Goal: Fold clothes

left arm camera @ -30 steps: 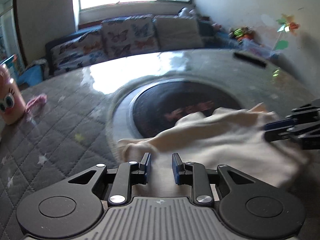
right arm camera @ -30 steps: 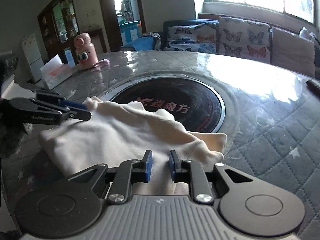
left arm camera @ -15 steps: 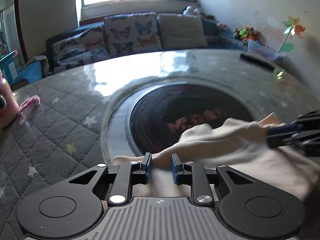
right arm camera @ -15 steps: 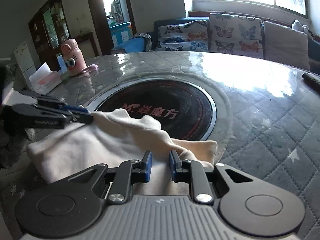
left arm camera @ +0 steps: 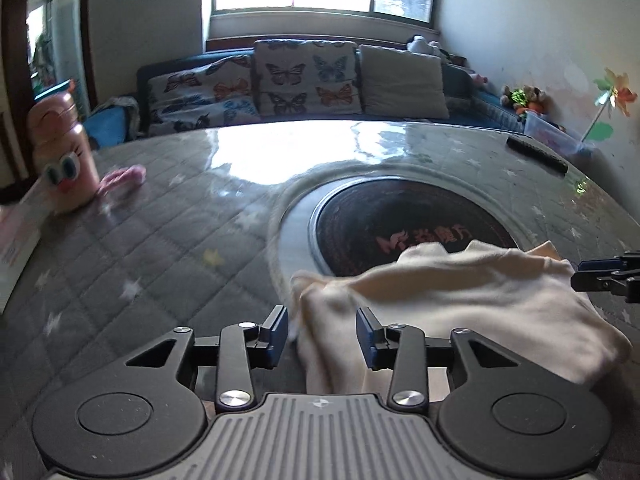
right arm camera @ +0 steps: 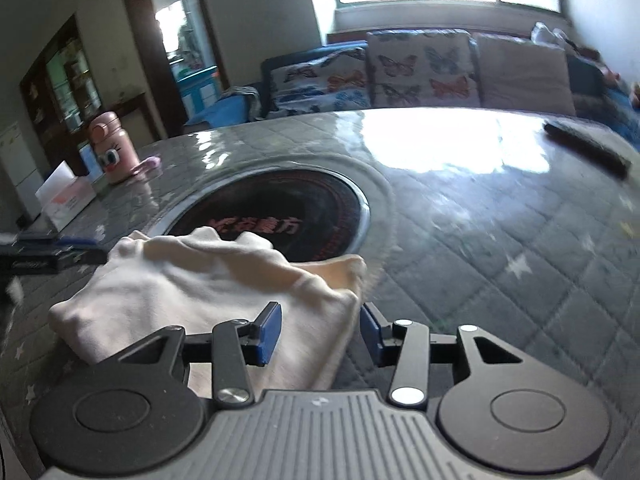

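Observation:
A cream garment lies bunched on the round table, partly over the black inset disc; it also shows in the right wrist view. My left gripper is open, its blue-padded jaws apart around the garment's left end. My right gripper is open, jaws apart around the garment's right end. Each gripper shows at the edge of the other's view: the right one, the left one.
A pink cartoon bottle and a pink cloth stand far left, by a tissue box. A black remote lies far right. A sofa with butterfly cushions is behind the quilted table.
Both grippers were shut on the garment's ends and have opened, letting the cloth go. The garment has settled onto the table.

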The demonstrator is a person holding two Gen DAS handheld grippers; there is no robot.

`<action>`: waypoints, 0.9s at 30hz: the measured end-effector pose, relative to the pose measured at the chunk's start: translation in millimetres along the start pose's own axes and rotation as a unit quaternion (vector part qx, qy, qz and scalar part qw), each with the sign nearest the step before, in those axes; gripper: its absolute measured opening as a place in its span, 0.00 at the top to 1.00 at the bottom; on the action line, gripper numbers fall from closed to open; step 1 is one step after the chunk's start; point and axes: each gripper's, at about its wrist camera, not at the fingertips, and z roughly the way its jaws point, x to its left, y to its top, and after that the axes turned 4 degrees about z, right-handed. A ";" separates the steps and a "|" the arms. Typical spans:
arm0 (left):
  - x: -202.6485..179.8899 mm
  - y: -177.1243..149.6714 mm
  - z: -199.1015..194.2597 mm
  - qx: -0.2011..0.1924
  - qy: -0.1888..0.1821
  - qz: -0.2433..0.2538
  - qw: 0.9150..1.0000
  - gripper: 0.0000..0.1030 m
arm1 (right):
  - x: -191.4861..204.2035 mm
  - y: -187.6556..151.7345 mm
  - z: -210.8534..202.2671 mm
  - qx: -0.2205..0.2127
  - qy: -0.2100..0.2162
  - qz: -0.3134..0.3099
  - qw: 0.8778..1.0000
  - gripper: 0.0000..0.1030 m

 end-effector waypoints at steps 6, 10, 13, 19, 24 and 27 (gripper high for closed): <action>1.4 -13.2 -13.9 0.001 -0.004 -0.025 1.000 0.57 | -6.5 -4.9 7.2 0.007 0.006 0.024 1.000 0.56; 1.9 -18.4 -15.3 0.005 -0.008 -0.038 0.999 0.57 | -2.7 -6.8 8.7 0.003 0.001 0.028 1.000 0.55; 1.7 -21.2 -14.4 0.010 -0.012 -0.046 0.999 0.57 | -2.2 -7.1 8.7 0.003 0.001 0.032 0.999 0.62; 0.0 -19.6 -10.7 0.015 -0.019 -0.049 0.998 0.57 | -1.3 -7.6 8.6 0.002 0.001 0.040 0.999 0.75; -0.8 -19.4 -3.0 0.031 -0.026 -0.057 0.998 0.59 | -0.5 -8.1 8.6 0.002 0.001 0.047 0.999 0.67; -0.4 -19.4 -1.0 0.037 -0.027 -0.063 0.997 0.59 | -0.4 -8.7 9.1 0.003 0.004 0.047 0.999 0.66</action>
